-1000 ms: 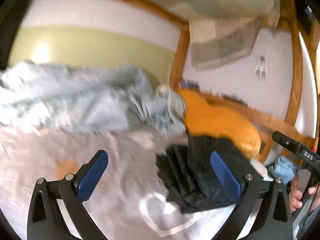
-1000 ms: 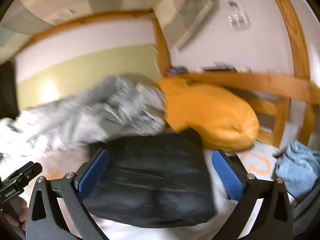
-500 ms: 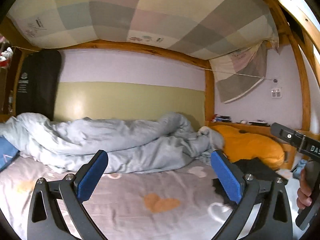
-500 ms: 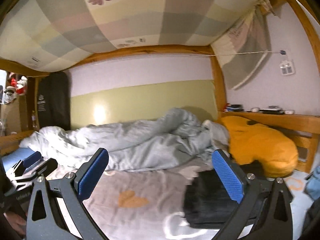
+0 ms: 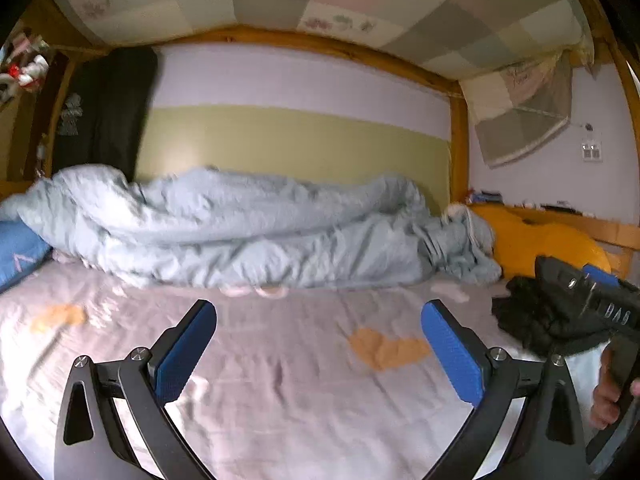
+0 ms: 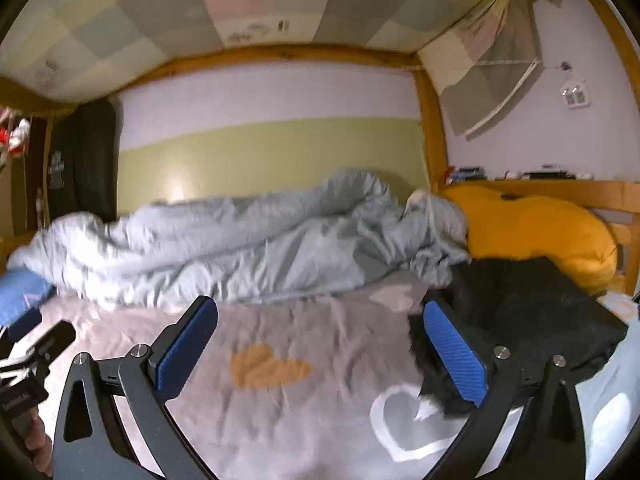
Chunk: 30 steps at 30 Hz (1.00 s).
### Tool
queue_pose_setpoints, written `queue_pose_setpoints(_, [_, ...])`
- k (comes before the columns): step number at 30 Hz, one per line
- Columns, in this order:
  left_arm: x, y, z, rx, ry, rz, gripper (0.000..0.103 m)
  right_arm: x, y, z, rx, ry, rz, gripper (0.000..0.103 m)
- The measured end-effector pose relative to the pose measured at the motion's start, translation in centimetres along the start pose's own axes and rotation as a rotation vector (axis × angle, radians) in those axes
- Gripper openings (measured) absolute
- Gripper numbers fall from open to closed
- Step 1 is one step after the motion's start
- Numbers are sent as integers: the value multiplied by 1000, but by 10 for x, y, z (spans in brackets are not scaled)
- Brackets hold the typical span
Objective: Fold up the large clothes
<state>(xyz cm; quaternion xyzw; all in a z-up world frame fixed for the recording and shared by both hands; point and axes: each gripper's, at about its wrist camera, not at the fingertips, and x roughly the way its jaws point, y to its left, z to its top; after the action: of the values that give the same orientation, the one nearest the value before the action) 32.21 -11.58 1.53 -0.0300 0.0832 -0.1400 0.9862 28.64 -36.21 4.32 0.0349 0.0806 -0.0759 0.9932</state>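
A black folded garment lies on the right side of the bed, in front of an orange cushion. From the left wrist view the same garment shows at the right, partly behind the other gripper's body. My left gripper is open above the pink sheet, nothing between its blue pads. My right gripper is open too, its right finger just in front of the garment's left edge; whether it touches I cannot tell.
A crumpled pale blue duvet runs along the wall side of the bed. The pink sheet has heart prints. A blue pillow sits at the far left. Wooden bunk posts and a shelf stand at the right.
Both grippers swung up from looking down at the black garment to a level view along the bed, then drifted slightly; the garment now lies at the right, released.
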Motion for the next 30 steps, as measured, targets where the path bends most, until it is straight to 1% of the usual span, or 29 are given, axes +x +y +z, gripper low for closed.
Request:
queue_pose_setpoints(2, [10,-9,-19,46,30,1,103,10,3,-21,-35,44,-24,103])
queue_pose_setpoints(3, [11,-13,-27,64,34,3,103,12,4,-31,-53,69,-48,103])
queue_pose_setpoints(5, [15,-26,-39,115,71,0,103,10,5,-45,-92,99,-112,103])
queue_pose_setpoints(7, [12,-32,-40,137,49,-9,103,4,3,-55,-117,101,-177,103])
queue_pose_setpoints(8, [12,-34,-40,142,45,-4,103,1,1,-59,-111,106,-185,103])
queue_pose_setpoints(13, [16,-35,-42,141,71,-9,103,1,-4,-61,-90,137,-178,103])
queue_pose_setpoints(19, [17,-32,-41,117,78,-12,103,0,6,-62,-130,141,-174,103])
queue_pose_setpoints(23, [18,-33,-40,124,80,-17,103,1,4,-60,-116,151,-160,103])
queue_pose_setpoints(30, [17,-37,-41,143,76,-26,103,1,-2,-59,-82,160,-172,103])
